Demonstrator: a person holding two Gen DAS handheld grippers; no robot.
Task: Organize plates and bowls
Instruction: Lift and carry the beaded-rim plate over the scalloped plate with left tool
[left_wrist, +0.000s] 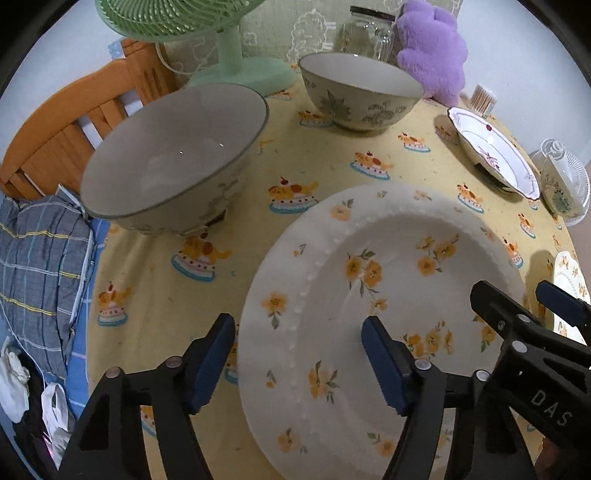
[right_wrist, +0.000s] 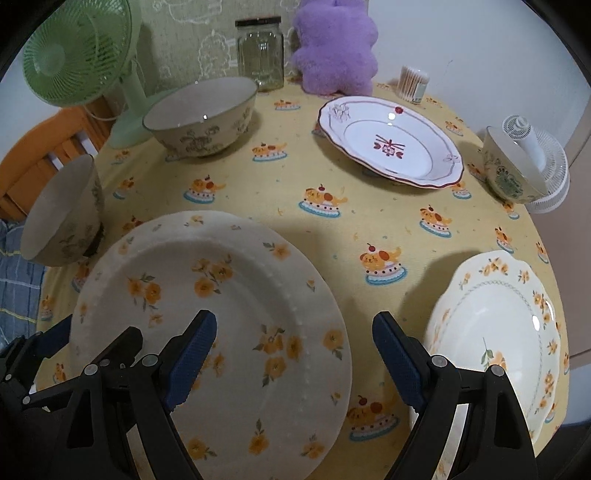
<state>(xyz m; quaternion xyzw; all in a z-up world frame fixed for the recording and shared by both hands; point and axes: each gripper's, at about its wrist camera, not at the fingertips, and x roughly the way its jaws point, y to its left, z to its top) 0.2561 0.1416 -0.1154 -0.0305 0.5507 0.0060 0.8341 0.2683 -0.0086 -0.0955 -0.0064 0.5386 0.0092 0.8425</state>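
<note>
A large white plate with orange flowers (left_wrist: 369, 295) (right_wrist: 214, 314) lies on the yellow tablecloth near the front. My left gripper (left_wrist: 299, 358) is open, straddling the plate's left rim. My right gripper (right_wrist: 295, 354) is open, straddling its right rim; it also shows in the left wrist view (left_wrist: 524, 306). A grey floral bowl (left_wrist: 173, 158) (right_wrist: 62, 214) sits left of the plate. A second floral bowl (left_wrist: 360, 92) (right_wrist: 203, 114) stands at the back. A red-trimmed plate (right_wrist: 391, 140) (left_wrist: 491, 151), a scalloped orange-flower plate (right_wrist: 491, 332) and a small green-patterned bowl (right_wrist: 513, 166) are to the right.
A green fan (right_wrist: 81, 51), a glass jar (right_wrist: 260, 51), a purple plush toy (right_wrist: 336, 44), a pot of cotton swabs (right_wrist: 413, 83) and a small white fan (right_wrist: 539, 162) line the table's back and right. An orange wooden chair (left_wrist: 74, 125) and a plaid cloth (left_wrist: 40, 266) are at left.
</note>
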